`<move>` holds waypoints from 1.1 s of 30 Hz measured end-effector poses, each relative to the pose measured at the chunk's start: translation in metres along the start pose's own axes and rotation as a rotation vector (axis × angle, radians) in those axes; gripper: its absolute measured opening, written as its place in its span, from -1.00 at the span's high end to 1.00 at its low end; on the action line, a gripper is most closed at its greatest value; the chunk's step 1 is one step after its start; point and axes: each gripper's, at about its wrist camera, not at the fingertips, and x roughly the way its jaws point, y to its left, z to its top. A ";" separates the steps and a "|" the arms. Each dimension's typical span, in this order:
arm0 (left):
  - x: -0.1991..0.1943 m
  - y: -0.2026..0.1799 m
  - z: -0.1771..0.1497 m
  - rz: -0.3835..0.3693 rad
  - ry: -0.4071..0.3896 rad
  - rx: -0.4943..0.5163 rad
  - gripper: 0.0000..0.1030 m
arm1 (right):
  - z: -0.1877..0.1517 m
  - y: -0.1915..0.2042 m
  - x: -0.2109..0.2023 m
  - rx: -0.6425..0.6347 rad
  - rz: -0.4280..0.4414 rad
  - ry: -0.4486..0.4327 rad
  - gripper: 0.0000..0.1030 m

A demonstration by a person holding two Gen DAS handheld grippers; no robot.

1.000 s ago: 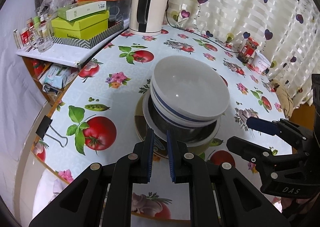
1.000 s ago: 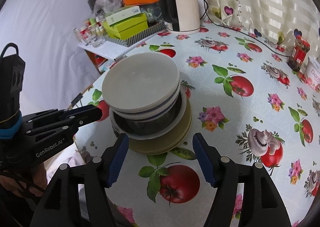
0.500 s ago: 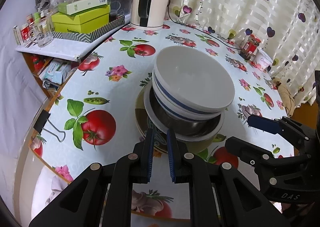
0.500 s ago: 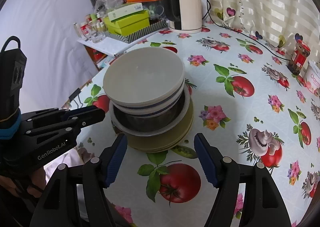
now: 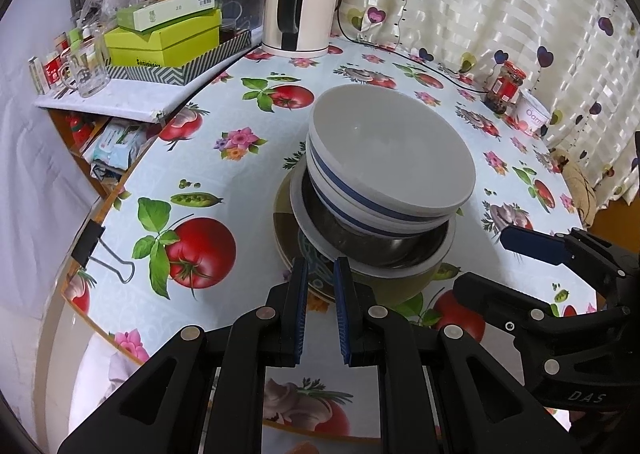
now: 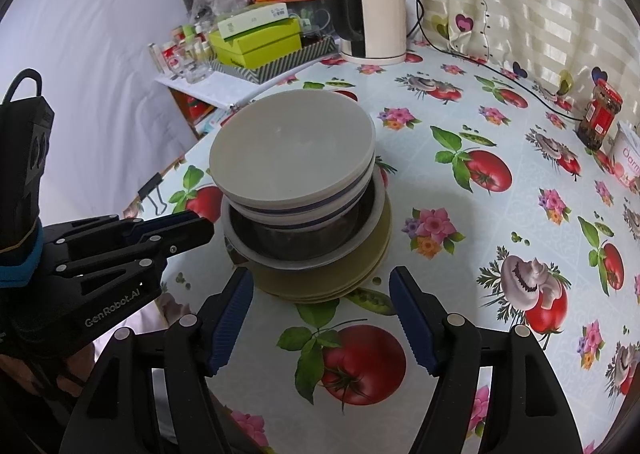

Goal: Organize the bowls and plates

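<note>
One stack stands on the tomato-print table (image 5: 224, 102). From the bottom up it holds olive plates (image 5: 286, 230), a white-rimmed steel bowl (image 5: 380, 246), a blue-striped white bowl (image 5: 340, 190) and a plain white bowl (image 5: 390, 158). My left gripper (image 5: 320, 266) is shut with nothing in it, just short of the stack's near edge. In the right wrist view the same stack (image 6: 292, 146) sits ahead of my right gripper (image 6: 320, 274), which is open and holds nothing. The left gripper (image 6: 200, 226) points at the stack's left side, and the right gripper (image 5: 480, 258) shows at the stack's lower right.
A kettle (image 5: 300, 14) stands at the back with its cable running right. A jar (image 5: 506, 86) and a white tub (image 5: 534, 118) sit by the curtain. A side shelf carries green boxes (image 5: 160, 42) and a glass mug (image 5: 86, 70). A binder clip (image 5: 100, 250) grips the table edge.
</note>
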 end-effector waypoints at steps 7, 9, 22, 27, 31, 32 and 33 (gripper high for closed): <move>-0.001 -0.001 0.000 0.016 -0.012 0.008 0.74 | 0.000 0.000 0.000 0.000 0.000 0.001 -0.39; 0.000 -0.001 -0.001 0.019 -0.012 0.009 0.74 | 0.000 0.000 0.000 -0.001 0.000 0.000 -0.39; 0.000 0.001 -0.001 0.020 -0.011 0.008 0.74 | -0.001 0.003 0.001 -0.004 0.000 0.003 -0.40; 0.000 0.001 -0.001 0.019 -0.008 0.008 0.74 | -0.001 0.003 0.002 -0.004 -0.001 0.002 -0.40; 0.002 0.003 -0.002 0.018 -0.004 0.009 0.74 | -0.002 0.004 0.002 -0.005 -0.001 0.004 -0.41; 0.002 0.004 -0.002 0.018 -0.004 0.010 0.74 | -0.002 0.005 0.002 -0.005 -0.001 0.004 -0.41; 0.001 0.003 -0.002 0.017 -0.004 0.009 0.74 | -0.002 0.005 0.002 -0.005 -0.002 0.004 -0.41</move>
